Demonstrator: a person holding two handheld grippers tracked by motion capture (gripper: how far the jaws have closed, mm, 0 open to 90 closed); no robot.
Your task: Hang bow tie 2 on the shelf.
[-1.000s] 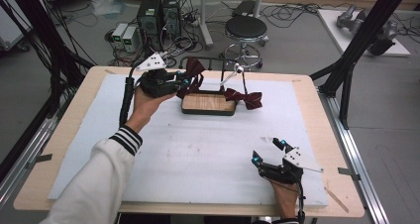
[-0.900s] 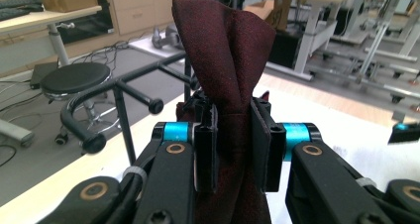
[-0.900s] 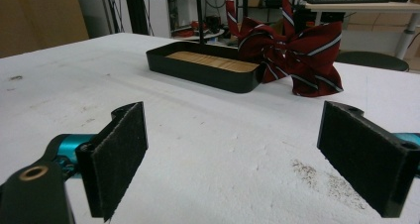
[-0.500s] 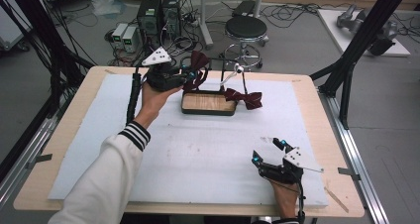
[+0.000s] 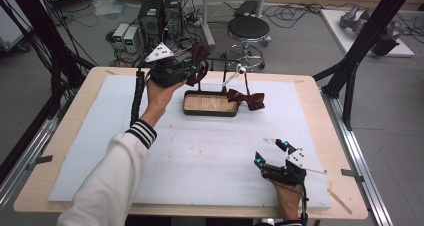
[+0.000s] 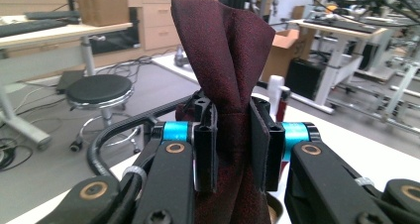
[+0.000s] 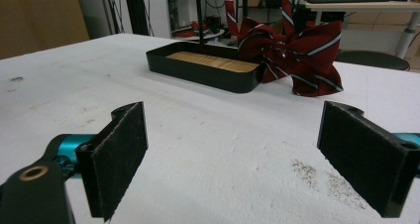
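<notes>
Right, left gripper (image 5: 192, 72) is clamped on a dark maroon woven-fabric bow tie (image 6: 229, 50). In the left gripper view the cloth is pinched between both pads and sticks up past the jaw tips. In the high view it's held up at the far edge of the white foam-covered table (image 5: 200, 156), just left of the thin black metal stand (image 5: 226, 68) that rises from the black rectangular tray with a wooden floor (image 5: 210, 104). A second bow tie, red with pale stripes (image 7: 297, 53), lies on the table touching the tray's right end. The right gripper (image 5: 272, 153) sits low near the table's near right corner, jaws spread wide with nothing between the pads (image 7: 121, 157), pointing towards the tray.
</notes>
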